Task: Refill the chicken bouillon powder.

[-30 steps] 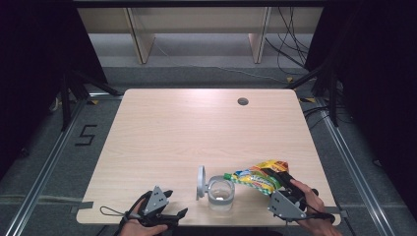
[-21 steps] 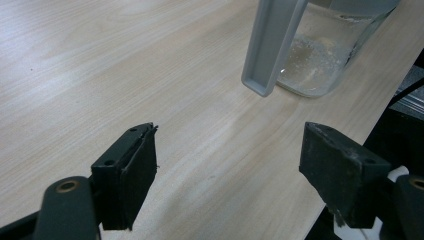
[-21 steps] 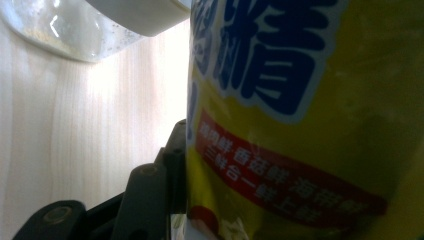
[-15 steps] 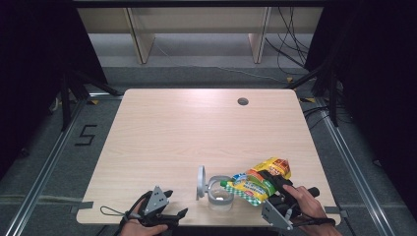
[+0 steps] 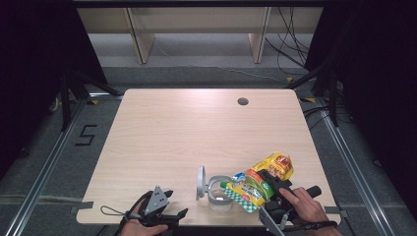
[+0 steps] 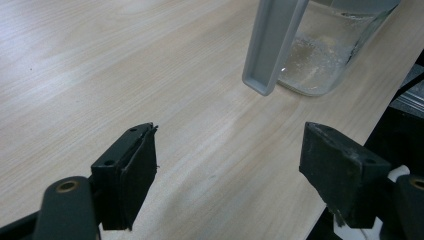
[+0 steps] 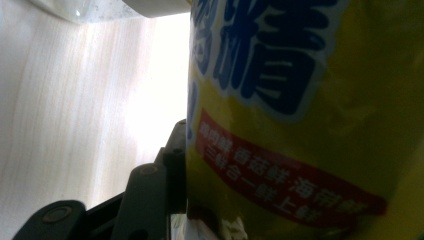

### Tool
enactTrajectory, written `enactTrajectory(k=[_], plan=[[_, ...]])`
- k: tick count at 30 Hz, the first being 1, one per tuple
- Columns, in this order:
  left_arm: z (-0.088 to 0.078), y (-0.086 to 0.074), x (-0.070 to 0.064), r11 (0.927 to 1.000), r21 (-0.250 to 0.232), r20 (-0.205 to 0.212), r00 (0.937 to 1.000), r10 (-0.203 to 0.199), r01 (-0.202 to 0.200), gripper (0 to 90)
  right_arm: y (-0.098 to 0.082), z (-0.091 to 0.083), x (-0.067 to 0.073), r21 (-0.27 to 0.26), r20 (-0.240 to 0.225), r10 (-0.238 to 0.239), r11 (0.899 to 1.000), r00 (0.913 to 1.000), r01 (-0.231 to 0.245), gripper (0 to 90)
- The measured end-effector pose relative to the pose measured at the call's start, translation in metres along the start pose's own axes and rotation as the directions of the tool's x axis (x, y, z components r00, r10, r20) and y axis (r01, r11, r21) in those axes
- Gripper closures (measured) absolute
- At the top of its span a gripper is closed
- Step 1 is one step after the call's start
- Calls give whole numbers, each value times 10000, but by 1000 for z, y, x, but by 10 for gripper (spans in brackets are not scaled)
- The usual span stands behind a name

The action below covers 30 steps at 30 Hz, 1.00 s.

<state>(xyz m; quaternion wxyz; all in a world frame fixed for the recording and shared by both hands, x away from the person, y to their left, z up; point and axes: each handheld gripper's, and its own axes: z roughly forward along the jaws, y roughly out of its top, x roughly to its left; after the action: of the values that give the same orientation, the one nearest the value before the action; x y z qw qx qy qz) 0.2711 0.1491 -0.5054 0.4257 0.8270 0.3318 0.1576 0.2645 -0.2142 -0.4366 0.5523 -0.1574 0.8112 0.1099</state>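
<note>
Support surface: light wood-grain table [image 5: 187, 132], rectangular with rounded corners, on a dark grey floor [image 5: 44, 162].

Round dark cable hole [image 5: 243, 102] in the top, at about 1 o'clock from the table centre, near the far edge.

Clear glass jar [image 5: 217, 194] stands directly on the top at about 5 o'clock from centre, close to the near edge. Pale powdery residue inside. Its grey lid [image 5: 201, 180] stands on edge at the jar's 9 o'clock, hinged open.

Rest of the top is bare wood.
</note>
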Motion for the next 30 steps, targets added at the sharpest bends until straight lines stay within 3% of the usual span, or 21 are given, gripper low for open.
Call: enactTrajectory(k=[1,2,3,4,5,6,7,10,11,12,14,15,16,17,18,21,23,25,26,27,30], plan=[[0,0,-1,10000,11,101,9999,-97,97,222,0,0,-1,38,95,-332,9994,9994,332,577],[0,0,-1,10000,11,101,9999,-97,97,222,0,0,-1,38,95,-332,9994,9994,332,577],[2,0,-3,9990,-197,145,9991,-391,393,221,2,-2,1,277,24,-232,9993,9997,232,577],[2,0,-3,9990,-197,145,9991,-391,393,221,2,-1,0,126,106,-460,9989,9989,458,577],[0,0,-1,9999,-58,112,9999,-109,110,222,4,0,-4,26,242,-1068,9943,9940,1068,578],[0,0,-1,9999,-88,93,9999,-113,114,222,5,0,-4,-70,405,-1149,9933,9926,1153,577],[1,0,0,9999,-106,63,10000,-50,51,221,5,-2,-2,231,224,-997,9948,9948,991,578],[0,0,-1,9999,-5,40,9999,-165,165,222,7,-1,-4,-12,498,-1447,9894,9882,1449,578],[0,0,-2,9995,-123,53,9996,-287,288,222,8,-3,-2,328,309,-1314,9909,9909,1304,578],[-1,0,-1,10000,25,118,9999,-66,66,221,9,-1,-3,53,667,-1687,9856,9834,1687,578],[0,0,-1,9999,-75,106,9999,-97,98,221,10,-3,-2,300,381,-1543,9877,9873,1533,578],[-1,0,-1,9999,39,118,9999,-97,96,221,11,-2,-3,107,667,-1901,9818,9795,1898,578],[-1,0,-1,9999,39,118,9999,-97,96,221,12,-2,-3,148,668,-1986,9801,9778,1980,578],[0,0,-1,10000,31,144,9999,-80,80,221,12,-4,1,434,530,-1545,9874,9866,1523,578],[0,0,-1,10000,31,144,9999,-80,80,221,12,-4,1,434,530,-1545,9874,9866,1523,578],[0,0,0,10000,55,51,10000,-46,46,221,13,-3,1,376,884,-1904,9815,9777,1877,578],[0,0,-1,9999,-34,79,9999,-138,138,221,15,-5,2,558,676,-1908,9807,9793,1873,578],[0,0,-1,9996,-108,96,9996,-262,263,221,16,-3,-1,328,968,-2499,9682,9634,2479,578],[0,0,-1,9996,-108,96,9996,-262,263,221,16,-3,-1,328,968,-2499,9682,9634,2479,578],[0,0,-2,9996,-122,59,9996,-269,269,221,16,-4,1,456,906,-2298,9729,9690,2265,578],[0,0,-1,9998,-36,75,9998,-170,170,221,17,-6,1,707,796,-2407,9693,9673,2353,578]])
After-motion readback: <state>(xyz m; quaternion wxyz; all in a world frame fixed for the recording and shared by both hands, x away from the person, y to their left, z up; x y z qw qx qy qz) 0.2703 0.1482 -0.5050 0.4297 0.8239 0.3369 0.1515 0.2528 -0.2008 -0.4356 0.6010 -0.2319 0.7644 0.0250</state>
